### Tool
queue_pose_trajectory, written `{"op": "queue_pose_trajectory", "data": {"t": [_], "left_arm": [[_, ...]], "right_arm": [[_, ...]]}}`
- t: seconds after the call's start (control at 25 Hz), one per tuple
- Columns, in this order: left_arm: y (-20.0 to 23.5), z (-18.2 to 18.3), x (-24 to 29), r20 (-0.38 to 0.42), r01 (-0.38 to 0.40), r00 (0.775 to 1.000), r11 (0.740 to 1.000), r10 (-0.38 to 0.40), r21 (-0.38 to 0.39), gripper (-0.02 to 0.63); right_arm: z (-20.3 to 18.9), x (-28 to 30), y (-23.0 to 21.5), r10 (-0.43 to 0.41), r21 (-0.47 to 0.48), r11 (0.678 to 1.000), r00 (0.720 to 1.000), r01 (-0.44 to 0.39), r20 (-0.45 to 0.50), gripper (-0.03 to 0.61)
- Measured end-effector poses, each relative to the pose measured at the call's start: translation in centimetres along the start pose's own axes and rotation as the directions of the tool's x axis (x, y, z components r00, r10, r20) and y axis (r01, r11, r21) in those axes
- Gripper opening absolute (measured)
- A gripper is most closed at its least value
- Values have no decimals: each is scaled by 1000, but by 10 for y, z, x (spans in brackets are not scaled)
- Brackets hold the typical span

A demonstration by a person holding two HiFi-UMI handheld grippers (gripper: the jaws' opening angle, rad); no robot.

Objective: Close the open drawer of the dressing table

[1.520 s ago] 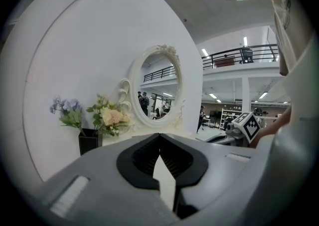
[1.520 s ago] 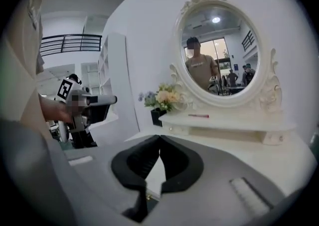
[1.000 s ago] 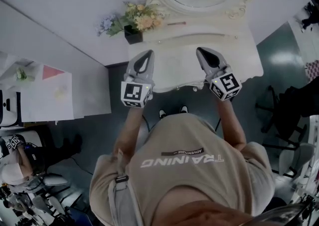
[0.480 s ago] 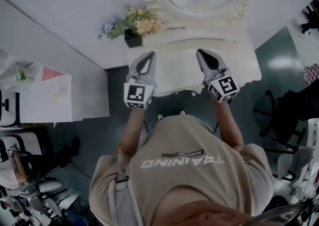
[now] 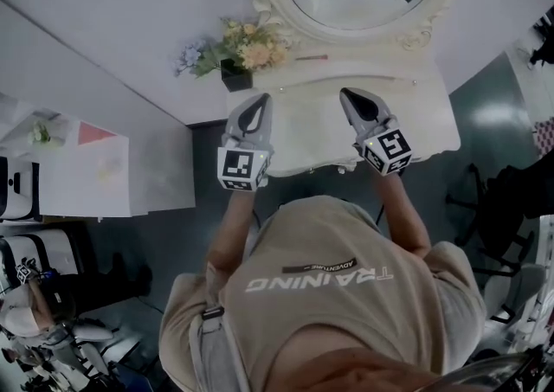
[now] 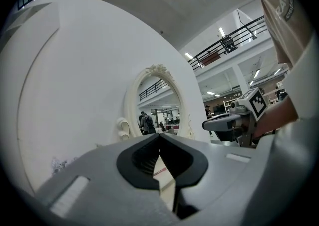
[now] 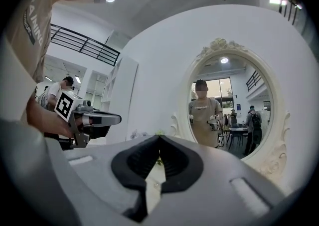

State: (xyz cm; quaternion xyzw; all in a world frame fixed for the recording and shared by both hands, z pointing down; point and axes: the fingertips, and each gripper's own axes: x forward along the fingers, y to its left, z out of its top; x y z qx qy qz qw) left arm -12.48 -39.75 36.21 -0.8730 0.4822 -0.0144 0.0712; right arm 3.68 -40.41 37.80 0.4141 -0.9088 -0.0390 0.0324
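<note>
The drawer sits in the near front of the dressing table (image 5: 428,118), under the top. Looking steeply down, I see only the top's near edge, so I cannot tell whether the drawer stands out or lies flush. Nothing juts out past that edge on either side of my arms, but my own body hides the middle. This would fit a drawer that is pushed home just as well as one open below my grippers. My left gripper (image 5: 254,103) and right gripper (image 5: 355,96) hover over the near part of the surface. They are side by side and well apart, both pointing far toward the mirror (image 5: 363,9). Each gripper view shows its jaws pressed together at the tips with nothing between them. I judge that I hold them closed because a drawer needs a blunt pushing face rather than a grasp. I think I keep them level and spread so a shove would land evenly on both halves of the front and not skew it. At far left on the surface, the flowers (image 5: 244,40) in their dark pot (image 5: 235,75) stand beside the mirror's frame, clear of both grippers.
</note>
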Motion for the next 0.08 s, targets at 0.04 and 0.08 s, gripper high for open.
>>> {"op": "queue_pose_trajectory", "data": {"t": [0.04,0.08], "left_arm": [[3,-2,3,-3,-3,1000,1000,3,-1,6],[6,-5,5,-6,-5,1000,1000,5,-3,6]], "right_arm": [[-2,5,-1,7,2,1000,1000,-7,-5,5],[-5,9,-3,14,5,1000,1000,-14,-9,5]]}}
